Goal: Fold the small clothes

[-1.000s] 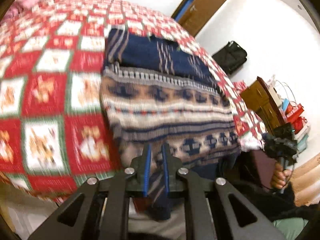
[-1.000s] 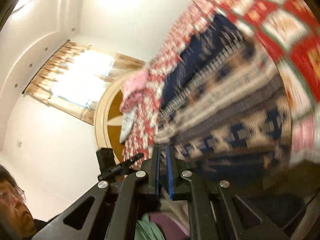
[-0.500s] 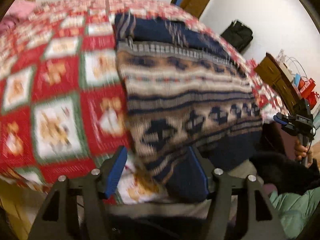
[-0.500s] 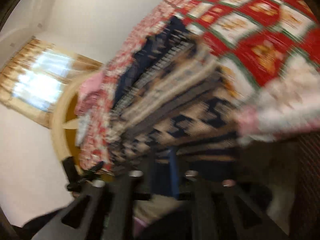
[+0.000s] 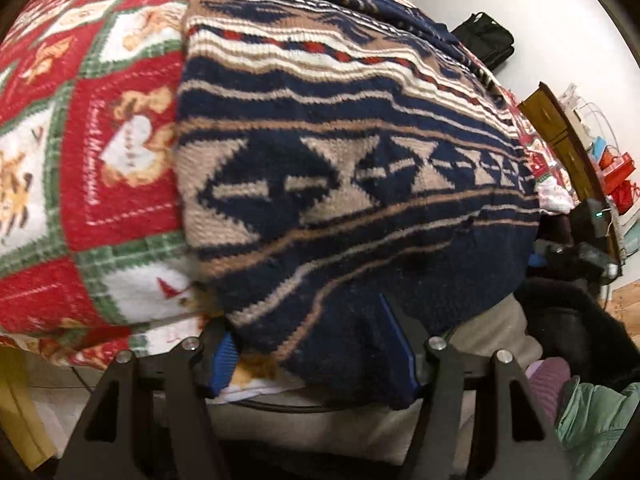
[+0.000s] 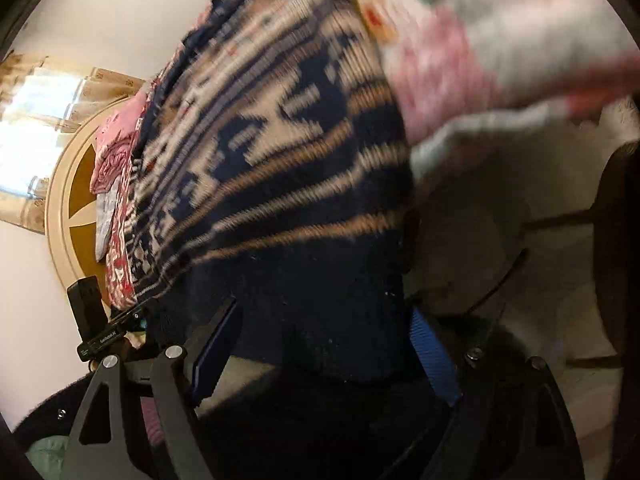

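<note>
A navy, tan and white patterned knit sweater (image 5: 340, 168) lies on the bed, its navy hem hanging over the near edge. My left gripper (image 5: 316, 354) is open, its blue pads either side of the hem's left corner. My right gripper (image 6: 320, 344) is open too, with the hem's right part (image 6: 320, 300) hanging between its blue pads. The sweater shows blurred in the right wrist view (image 6: 260, 152). The right gripper also shows at the far right of the left wrist view (image 5: 576, 256).
The bed carries a red, white and green patchwork quilt (image 5: 80, 128). Pink folded cloth (image 6: 112, 160) lies by a round headboard (image 6: 68, 208). A wooden cabinet (image 5: 560, 128) and a black bag (image 5: 488, 40) stand by the wall. Green cloth (image 5: 592, 420) lies low right.
Both grippers were shut on the sweater's hem a second ago; both have opened. The cameras have moved closer to the bed edge and the hem now hangs loose between the pads.
</note>
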Demonstrator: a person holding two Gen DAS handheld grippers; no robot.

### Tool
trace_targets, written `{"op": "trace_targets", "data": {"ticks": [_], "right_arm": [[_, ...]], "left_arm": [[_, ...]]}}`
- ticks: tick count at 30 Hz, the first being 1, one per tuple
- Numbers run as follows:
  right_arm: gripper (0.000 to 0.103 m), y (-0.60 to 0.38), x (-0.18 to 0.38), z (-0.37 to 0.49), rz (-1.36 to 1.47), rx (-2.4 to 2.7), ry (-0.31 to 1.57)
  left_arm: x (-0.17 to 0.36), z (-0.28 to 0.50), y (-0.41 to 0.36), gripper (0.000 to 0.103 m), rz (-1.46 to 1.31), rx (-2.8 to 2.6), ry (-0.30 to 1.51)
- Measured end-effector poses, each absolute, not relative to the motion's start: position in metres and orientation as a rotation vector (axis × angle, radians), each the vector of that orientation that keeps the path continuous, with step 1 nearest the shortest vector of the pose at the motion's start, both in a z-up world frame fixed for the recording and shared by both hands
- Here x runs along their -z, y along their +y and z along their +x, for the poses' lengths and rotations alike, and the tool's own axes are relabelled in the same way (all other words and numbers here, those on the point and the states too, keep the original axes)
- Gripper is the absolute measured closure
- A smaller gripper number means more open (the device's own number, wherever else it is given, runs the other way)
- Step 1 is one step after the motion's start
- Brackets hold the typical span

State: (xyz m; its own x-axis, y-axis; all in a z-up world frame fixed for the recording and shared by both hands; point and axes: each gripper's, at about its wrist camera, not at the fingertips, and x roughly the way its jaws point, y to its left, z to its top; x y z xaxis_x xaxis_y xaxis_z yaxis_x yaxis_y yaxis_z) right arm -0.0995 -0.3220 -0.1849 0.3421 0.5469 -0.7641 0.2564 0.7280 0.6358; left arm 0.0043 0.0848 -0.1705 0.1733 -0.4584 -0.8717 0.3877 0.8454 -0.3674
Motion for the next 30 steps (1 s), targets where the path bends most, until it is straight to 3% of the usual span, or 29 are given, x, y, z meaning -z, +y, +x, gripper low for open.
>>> {"op": "trace_targets", "data": {"ticks": [3, 4, 5, 6, 8, 9, 11, 12, 22, 30], "right_arm": [[0.020, -0.321, 0.195, -0.095, 0.842, -0.265, 1.256], [0.031, -0.318, 0.199, -0.094, 0.856, -0.284, 1.274], [0.053, -0.316, 0.203, -0.093, 0.855, -0.301, 1.295], [0.065, -0.313, 0.207, -0.093, 0.855, -0.324, 1.312], [0.084, -0.309, 0.204, -0.091, 0.861, -0.358, 1.294], [0.087, -0.308, 0.200, -0.092, 0.850, -0.376, 1.278], [0.088, -0.304, 0.189, -0.095, 0.815, -0.400, 1.256], [0.088, -0.302, 0.184, -0.096, 0.802, -0.417, 1.249], [0.090, -0.318, 0.106, -0.082, 0.973, -0.619, 0.979], [0.090, -0.343, 0.069, -0.003, 1.069, -0.605, 0.836]], "left_arm": [[0.173, 0.001, 0.085, 0.036, -0.114, 0.630, 1.258], [0.174, 0.001, 0.086, 0.036, -0.126, 0.642, 1.262], [0.174, 0.000, 0.086, 0.036, -0.133, 0.654, 1.265], [0.174, -0.002, 0.085, 0.036, -0.126, 0.657, 1.261], [0.174, -0.003, 0.084, 0.037, -0.117, 0.658, 1.253], [0.174, -0.003, 0.085, 0.042, -0.124, 0.658, 1.248], [0.173, -0.004, 0.086, 0.072, -0.133, 0.678, 1.242], [0.173, -0.004, 0.086, 0.094, -0.137, 0.696, 1.250], [0.113, 0.010, 0.093, 0.094, -0.249, 0.741, 1.114], [0.049, 0.085, 0.090, 0.094, -0.297, 0.711, 0.969]]}}
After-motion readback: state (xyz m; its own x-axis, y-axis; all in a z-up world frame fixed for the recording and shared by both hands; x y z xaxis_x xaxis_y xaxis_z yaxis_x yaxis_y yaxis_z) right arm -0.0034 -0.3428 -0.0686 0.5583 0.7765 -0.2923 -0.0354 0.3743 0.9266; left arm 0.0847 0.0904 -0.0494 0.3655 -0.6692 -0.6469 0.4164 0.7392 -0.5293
